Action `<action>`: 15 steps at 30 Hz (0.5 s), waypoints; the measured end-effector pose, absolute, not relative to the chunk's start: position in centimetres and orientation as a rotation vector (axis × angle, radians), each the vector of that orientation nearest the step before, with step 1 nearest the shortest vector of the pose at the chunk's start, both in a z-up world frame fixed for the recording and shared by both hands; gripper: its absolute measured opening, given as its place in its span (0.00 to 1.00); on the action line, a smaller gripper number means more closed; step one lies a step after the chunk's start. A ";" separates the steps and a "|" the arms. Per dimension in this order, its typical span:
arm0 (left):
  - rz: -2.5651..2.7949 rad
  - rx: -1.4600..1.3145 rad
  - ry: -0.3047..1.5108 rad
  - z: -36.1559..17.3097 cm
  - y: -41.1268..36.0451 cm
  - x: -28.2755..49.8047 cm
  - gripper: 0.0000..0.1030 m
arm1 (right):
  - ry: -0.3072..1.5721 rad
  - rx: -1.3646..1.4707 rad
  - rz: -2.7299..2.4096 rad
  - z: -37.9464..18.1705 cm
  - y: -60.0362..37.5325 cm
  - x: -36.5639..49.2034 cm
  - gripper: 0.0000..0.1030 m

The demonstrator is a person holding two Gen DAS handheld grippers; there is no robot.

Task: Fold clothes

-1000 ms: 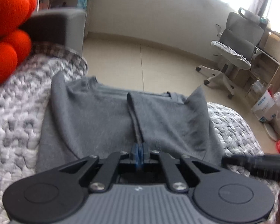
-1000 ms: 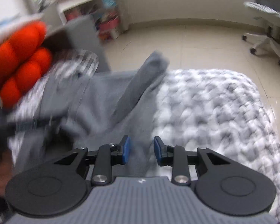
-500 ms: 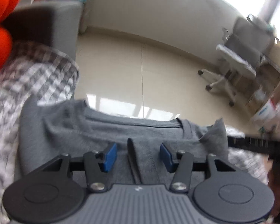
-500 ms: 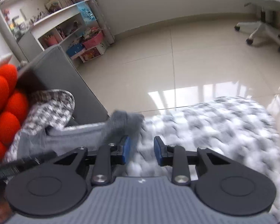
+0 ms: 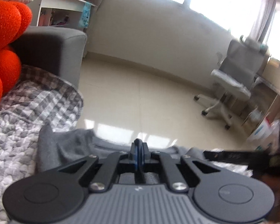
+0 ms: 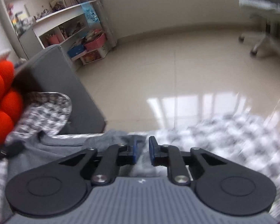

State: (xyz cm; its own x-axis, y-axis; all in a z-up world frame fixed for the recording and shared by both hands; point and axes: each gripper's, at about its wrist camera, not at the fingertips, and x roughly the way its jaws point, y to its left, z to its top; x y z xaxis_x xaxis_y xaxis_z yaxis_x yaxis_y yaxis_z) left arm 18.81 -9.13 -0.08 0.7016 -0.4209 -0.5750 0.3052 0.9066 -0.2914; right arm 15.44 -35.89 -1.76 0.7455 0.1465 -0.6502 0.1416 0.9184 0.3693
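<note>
On the grey-and-white knitted blanket [image 5: 18,141] lies the grey shirt [image 5: 65,149], directly under and ahead of the left tool [image 5: 138,149], whose blue pads are pressed together; whether a fold of cloth is pinched between them cannot be told. In the right wrist view the right tool [image 6: 142,149] stands with a gap between its pads, the shirt's edge [image 6: 110,140] just beside its left pad, and the blanket to the right.

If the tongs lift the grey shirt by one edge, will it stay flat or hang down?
Probably it hangs: the grey shirt already lies in soft creases on the quilted blanket. It looks thin, so likely light and prone to unfolding.
</note>
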 end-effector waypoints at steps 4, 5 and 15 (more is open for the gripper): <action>-0.404 -0.229 0.653 0.4 -8.2 18.3 0.03 | 0.753 0.249 -0.003 -1.5 -33.9 16.3 0.03; -0.408 -0.245 0.642 0.7 -7.9 18.1 0.03 | 0.737 0.224 -0.010 -1.1 -33.6 16.3 0.02; -0.338 -0.183 0.743 -2.7 -8.7 20.1 0.04 | 0.684 0.109 -0.133 -0.9 -32.0 14.8 0.18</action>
State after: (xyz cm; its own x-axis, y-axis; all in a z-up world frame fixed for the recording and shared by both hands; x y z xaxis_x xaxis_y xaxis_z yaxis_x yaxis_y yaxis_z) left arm 20.05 -8.71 -2.66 0.6859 -0.3646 -0.6297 0.2361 0.9301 -0.2813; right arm 14.79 -31.97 -0.90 0.7669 -0.0869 -0.6358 0.1582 0.9858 0.0561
